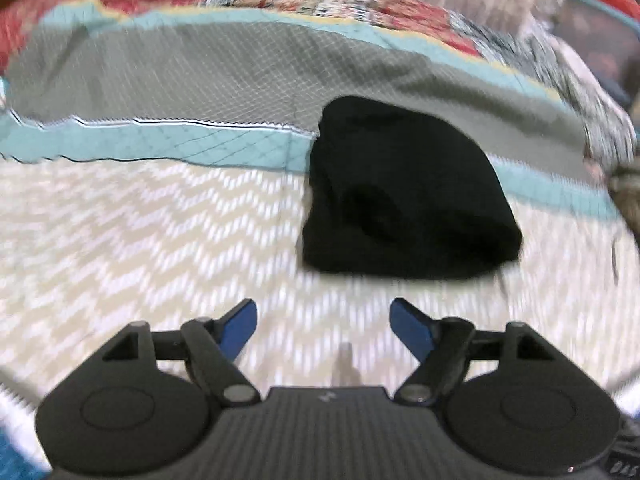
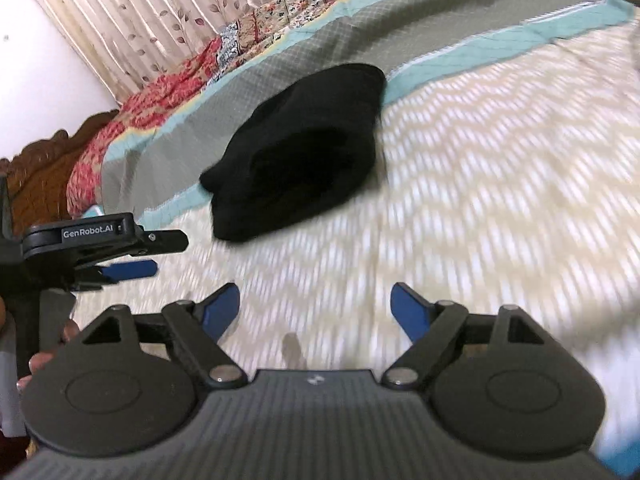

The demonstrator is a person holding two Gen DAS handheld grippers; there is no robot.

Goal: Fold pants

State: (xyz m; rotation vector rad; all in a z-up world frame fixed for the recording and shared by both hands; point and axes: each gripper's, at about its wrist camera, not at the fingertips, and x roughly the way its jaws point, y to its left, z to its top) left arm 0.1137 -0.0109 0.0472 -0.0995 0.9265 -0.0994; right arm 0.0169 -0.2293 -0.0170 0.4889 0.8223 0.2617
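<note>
The black pants (image 1: 404, 192) lie folded in a compact bundle on the bed, partly on the cream zigzag cover and partly on a grey quilt. They also show in the right wrist view (image 2: 304, 152). My left gripper (image 1: 324, 320) is open and empty, a short way in front of the bundle. My right gripper (image 2: 316, 308) is open and empty, also short of the bundle. The left gripper (image 2: 132, 268) shows at the left edge of the right wrist view, its blue fingers clear of the pants.
The cream zigzag bedcover (image 1: 140, 240) spreads under both grippers. A grey quilt with a teal border (image 1: 200, 76) lies behind it, then a red floral patchwork quilt (image 2: 160, 92). A leaf-patterned curtain (image 2: 152, 12) and a wooden headboard (image 2: 36, 188) stand beyond.
</note>
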